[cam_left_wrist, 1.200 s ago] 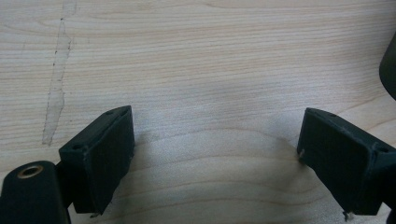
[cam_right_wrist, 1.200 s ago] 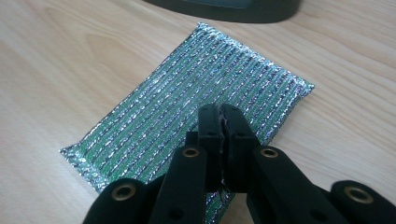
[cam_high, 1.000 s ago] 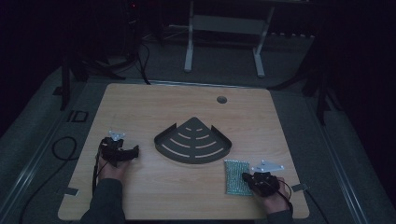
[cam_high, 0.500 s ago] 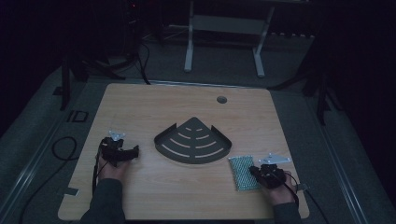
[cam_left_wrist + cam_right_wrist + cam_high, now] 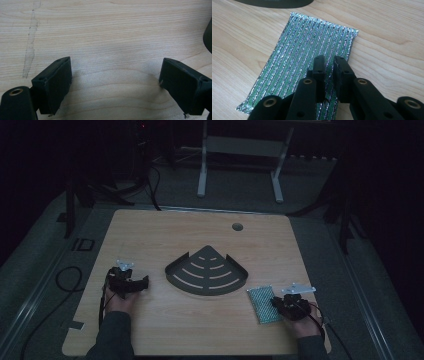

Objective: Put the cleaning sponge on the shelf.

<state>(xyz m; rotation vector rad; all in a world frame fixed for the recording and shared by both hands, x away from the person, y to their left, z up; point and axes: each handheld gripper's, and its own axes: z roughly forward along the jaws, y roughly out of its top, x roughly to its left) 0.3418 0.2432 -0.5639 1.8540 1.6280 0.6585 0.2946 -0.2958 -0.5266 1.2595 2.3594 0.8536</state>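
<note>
The pad [image 5: 304, 67], a flat rectangular scouring sheet of green and silver ribbed mesh, lies on the surface [image 5: 150, 240] near its right front corner, just in front of and to the right of the dark fan-shaped rack [image 5: 206, 271], apart from it. It looks light, thin and limp, likely to sag or fold when lifted by one end, and its rough weave should give the jaws good friction, so slipping seems a small risk. Lying flat, it offers little to pinch from above; a short edge or a corner would be the better place, perhaps after nudging that edge up. The right gripper [image 5: 329, 61] is at the pad's near end, its jaws standing over the mesh with a narrow gap between them; they have just been opening, and the mesh lies under them rather than being pinched, so I read the pad as released. In the high view that gripper [image 5: 280, 304] sits at the pad's right edge. The left gripper [image 5: 113, 75] rests well apart at the left, its jaws spread wide over bare wood, holding nothing.
</note>
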